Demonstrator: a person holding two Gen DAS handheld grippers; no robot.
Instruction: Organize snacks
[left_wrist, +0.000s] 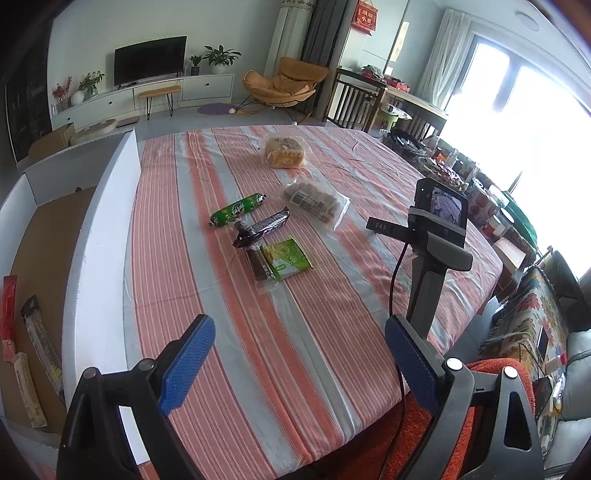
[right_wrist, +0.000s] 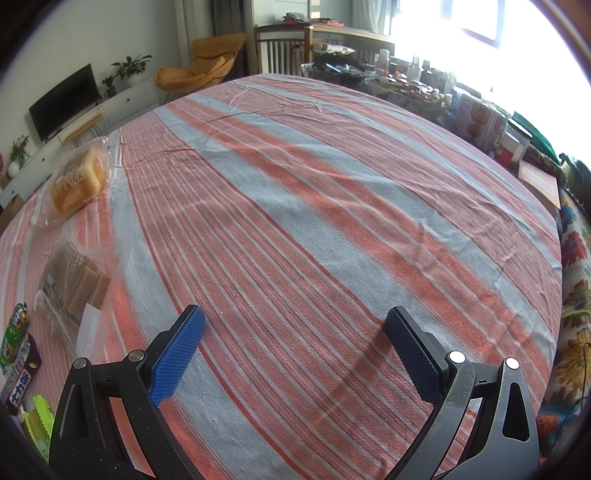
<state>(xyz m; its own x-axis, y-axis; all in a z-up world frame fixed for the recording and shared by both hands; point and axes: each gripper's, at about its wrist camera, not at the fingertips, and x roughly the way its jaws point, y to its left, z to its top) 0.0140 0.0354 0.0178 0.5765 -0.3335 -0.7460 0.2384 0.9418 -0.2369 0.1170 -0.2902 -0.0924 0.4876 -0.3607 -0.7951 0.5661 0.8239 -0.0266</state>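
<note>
Table (left_wrist: 332, 332): we see a woven cloth, striped orange and grey, lightly creased.
Box (left_wrist: 99, 258): white-walled cardboard beside the table; a few flat packets (left_wrist: 33, 343) already lie inside.
Snacks left: bagged bread (left_wrist: 285, 152), biscuit pack (left_wrist: 317, 202), green sausage (left_wrist: 238, 209), dark bar (left_wrist: 264, 227), green sachet (left_wrist: 286, 258), all glossy film, on the table.
Left hand-held gripper (left_wrist: 299, 365): wide, empty.
Right hand-held gripper (right_wrist: 295, 354): wide, empty.

Striped tablecloth (left_wrist: 314, 332) bears bread (left_wrist: 285, 152), biscuits (left_wrist: 316, 202), snack bars (left_wrist: 264, 229).
</note>
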